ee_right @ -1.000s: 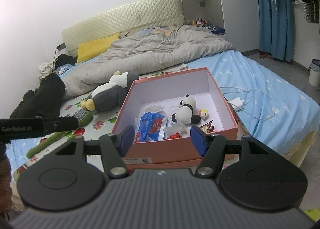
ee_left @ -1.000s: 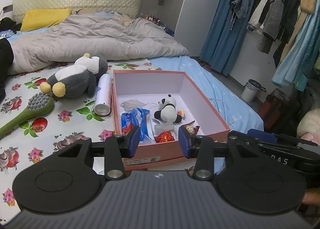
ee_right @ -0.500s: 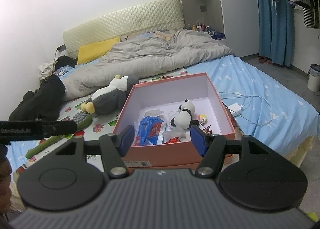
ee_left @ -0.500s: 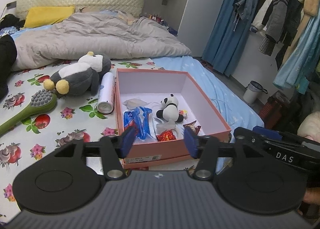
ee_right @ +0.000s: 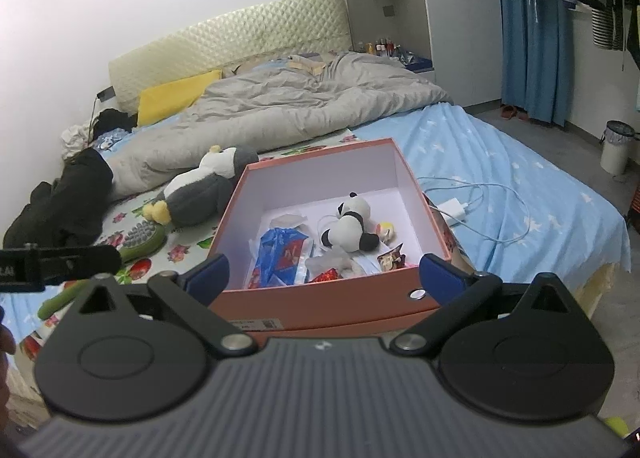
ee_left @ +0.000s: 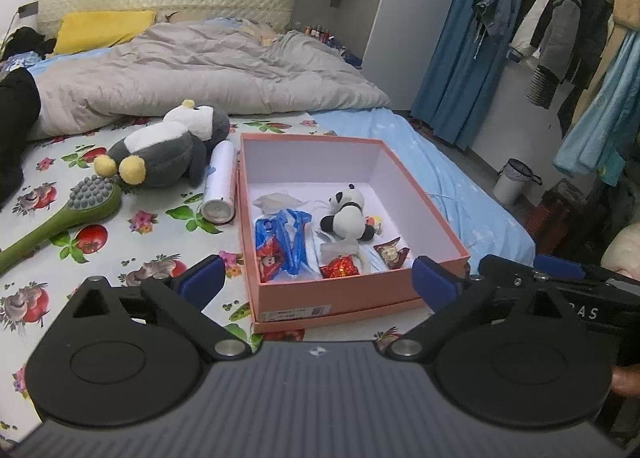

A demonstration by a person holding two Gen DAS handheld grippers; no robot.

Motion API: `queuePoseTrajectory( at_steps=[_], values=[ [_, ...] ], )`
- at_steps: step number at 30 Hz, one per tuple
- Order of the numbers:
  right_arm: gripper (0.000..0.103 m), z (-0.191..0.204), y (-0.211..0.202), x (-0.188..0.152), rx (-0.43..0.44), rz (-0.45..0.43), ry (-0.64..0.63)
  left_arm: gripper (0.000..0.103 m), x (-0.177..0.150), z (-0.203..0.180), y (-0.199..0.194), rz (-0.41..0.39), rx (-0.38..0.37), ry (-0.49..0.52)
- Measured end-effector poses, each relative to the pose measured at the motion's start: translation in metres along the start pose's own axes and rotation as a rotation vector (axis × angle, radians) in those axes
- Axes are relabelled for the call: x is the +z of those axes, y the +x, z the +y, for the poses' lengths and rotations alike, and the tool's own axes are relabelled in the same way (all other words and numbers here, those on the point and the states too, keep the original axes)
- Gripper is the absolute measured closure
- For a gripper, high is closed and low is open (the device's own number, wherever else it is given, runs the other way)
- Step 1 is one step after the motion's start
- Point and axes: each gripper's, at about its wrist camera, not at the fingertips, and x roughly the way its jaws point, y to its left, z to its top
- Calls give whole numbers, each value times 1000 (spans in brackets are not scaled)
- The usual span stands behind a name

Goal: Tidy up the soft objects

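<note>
Both grippers hang over the foot of the bed (ee_left: 60, 258), and both sets of jaws are opening, spread wide with nothing between them. The left gripper (ee_left: 316, 278) looks down on the pink box (ee_left: 332, 294), which sits just ahead of its blue pads and touches neither. The right gripper (ee_right: 324, 270) frames the same box (ee_right: 320, 302) from the other side, near wall just beyond its tips. Inside lies the panda (ee_left: 348, 214), on its side among a blue packet (ee_left: 280, 238) and red wrappers (ee_left: 340, 268), well ahead of either gripper. Out on the floral sheet, left of the box, the penguin (ee_left: 160, 154) sprawls beside a white can (ee_left: 220, 186) and a green brush (ee_left: 80, 206).
</note>
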Motion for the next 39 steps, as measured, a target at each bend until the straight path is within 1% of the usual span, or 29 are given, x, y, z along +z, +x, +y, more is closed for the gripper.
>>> queuePoseTrajectory(
  at_steps=[4, 7, 15, 22, 28, 39],
  values=[
    [0, 0, 0, 0, -2, 0, -1, 1, 0, 2, -1, -1, 9, -6],
    [0, 0, 0, 0, 3, 0, -1, 1, 1, 3, -1, 4, 31, -6],
    [0, 1, 1, 0, 7, -1, -9, 1, 3, 4, -2, 10, 47, -21],
    [0, 4, 1, -1, 13, 4, -13, 1, 2, 8, -1, 12, 51, -45],
    [0, 3, 2, -1, 15, 4, -13, 1, 3, 9, -1, 1, 61, -45],
    [0, 3, 1, -2, 14, 3, -17, 1, 4, 11, -2, 1, 55, -44]
  ],
)
